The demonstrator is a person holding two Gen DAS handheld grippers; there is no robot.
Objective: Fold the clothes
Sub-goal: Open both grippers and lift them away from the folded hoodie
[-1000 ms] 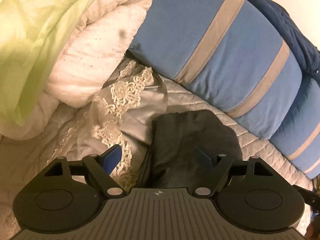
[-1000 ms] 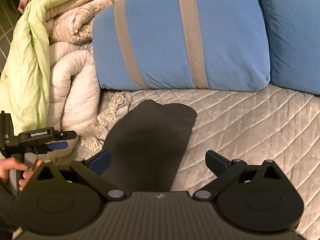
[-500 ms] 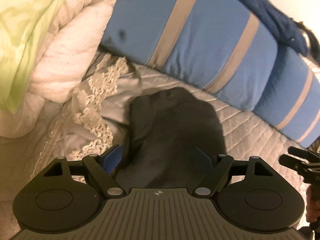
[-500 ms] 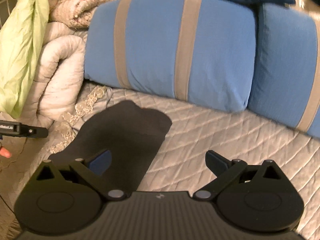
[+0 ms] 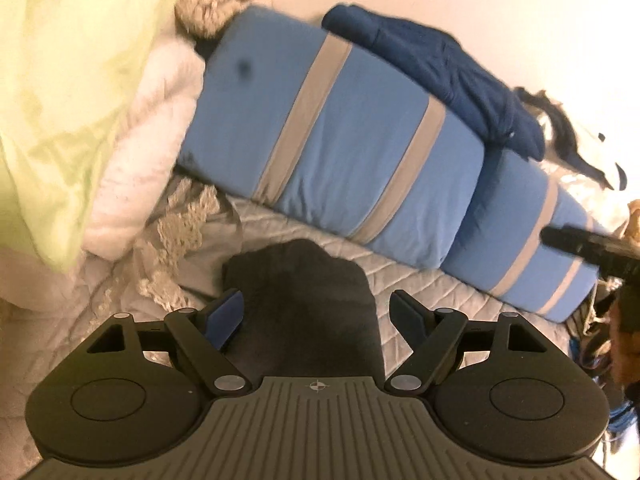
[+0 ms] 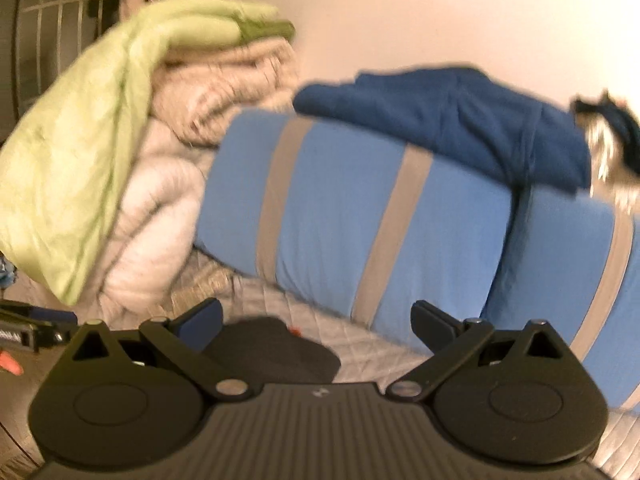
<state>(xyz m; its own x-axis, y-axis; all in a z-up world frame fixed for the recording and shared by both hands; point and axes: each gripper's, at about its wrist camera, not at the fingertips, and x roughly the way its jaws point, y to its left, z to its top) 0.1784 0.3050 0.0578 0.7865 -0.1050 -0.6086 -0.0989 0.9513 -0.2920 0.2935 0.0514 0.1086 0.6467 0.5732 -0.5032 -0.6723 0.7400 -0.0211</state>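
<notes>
Quilted bed (image 5: 404, 280), lower centre: dark garment (image 5: 304, 304) lying flat, long axis running away toward blue striped pillows (image 5: 332, 148). Left tongs (image 5: 318, 312) released, straddling its near end. Right tongs (image 6: 316, 326) released, farther off, garment at lower left.

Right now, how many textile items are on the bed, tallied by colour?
Blue striped pillows: 2
Navy garment, draped over the pillows: 1
Dark grey folded garment, on the quilted bedcover: 1
Light green sheet: 1
White comforter: 1
Beige knit blanket: 1
Lace-trimmed grey cloth: 1
Total: 8
</notes>
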